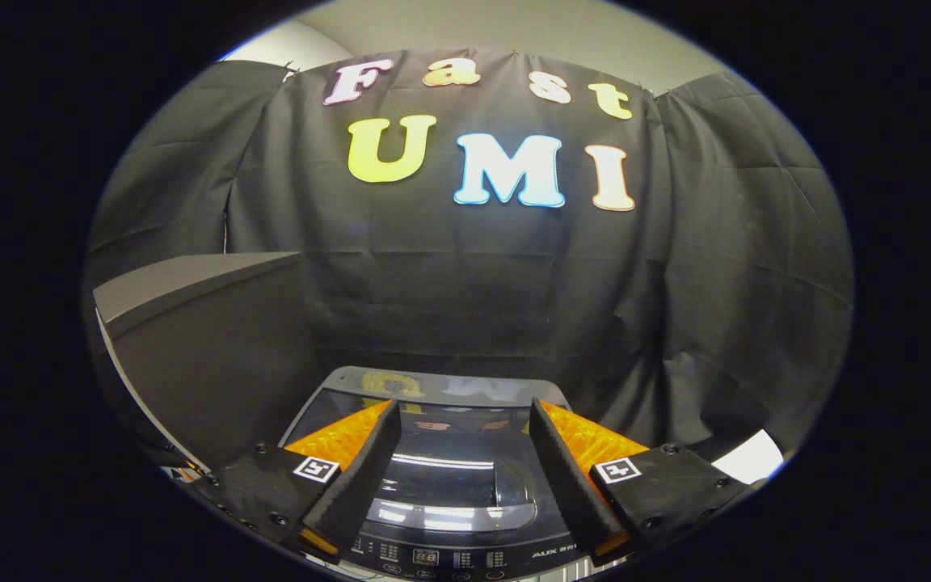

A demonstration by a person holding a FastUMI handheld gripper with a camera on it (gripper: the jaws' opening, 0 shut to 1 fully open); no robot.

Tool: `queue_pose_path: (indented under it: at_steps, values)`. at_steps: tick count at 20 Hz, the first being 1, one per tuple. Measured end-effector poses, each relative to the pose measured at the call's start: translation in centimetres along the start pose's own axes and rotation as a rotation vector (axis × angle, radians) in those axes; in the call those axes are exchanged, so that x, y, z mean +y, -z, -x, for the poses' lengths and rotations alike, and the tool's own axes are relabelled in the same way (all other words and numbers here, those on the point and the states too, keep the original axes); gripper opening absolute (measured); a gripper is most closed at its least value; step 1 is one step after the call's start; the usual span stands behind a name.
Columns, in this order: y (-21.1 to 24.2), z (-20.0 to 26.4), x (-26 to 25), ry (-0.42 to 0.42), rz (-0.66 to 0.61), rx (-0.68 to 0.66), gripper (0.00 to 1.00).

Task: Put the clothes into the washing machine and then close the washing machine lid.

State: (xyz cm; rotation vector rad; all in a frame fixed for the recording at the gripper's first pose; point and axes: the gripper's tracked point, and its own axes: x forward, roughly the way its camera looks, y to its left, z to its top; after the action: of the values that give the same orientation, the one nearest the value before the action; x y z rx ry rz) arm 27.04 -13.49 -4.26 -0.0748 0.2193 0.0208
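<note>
A top-loading washing machine (328,404) stands right below me, its control panel (433,558) nearest and its back edge against the black cloth wall. Its dark glossy lid (449,477) lies flat on the machine's top and mirrors the room's lights. My gripper (464,404) hangs just above the lid, pointing toward the machine's back. The fingers stand well apart, open, with nothing between them but the lid's glass beneath.
A tall grey cabinet (199,339) stands close on the machine's left, higher than the lid. A white sheet-like thing (748,457) lies beyond the right finger's base. The black cloth wall (473,299) hangs directly behind the machine.
</note>
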Motion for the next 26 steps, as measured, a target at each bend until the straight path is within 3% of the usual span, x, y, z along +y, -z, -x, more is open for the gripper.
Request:
queue_pose_path:
  at_steps: [6, 12, 13, 20, 26]
  values:
    - [-3.4, 5.3, -1.0, 0.016, -0.034, -0.095, 0.99]
    - [-4.7, 14.2, -2.7, 0.037, -0.07, -0.185, 0.99]
    - [-2.9, 15.5, -1.8, 0.037, -0.067, -0.196, 0.99]
    - [-1.8, 24.1, -2.3, 0.033, -0.05, -0.238, 0.99]
    - [0.3, 28.8, -1.9, 0.013, -0.092, -0.25, 0.99]
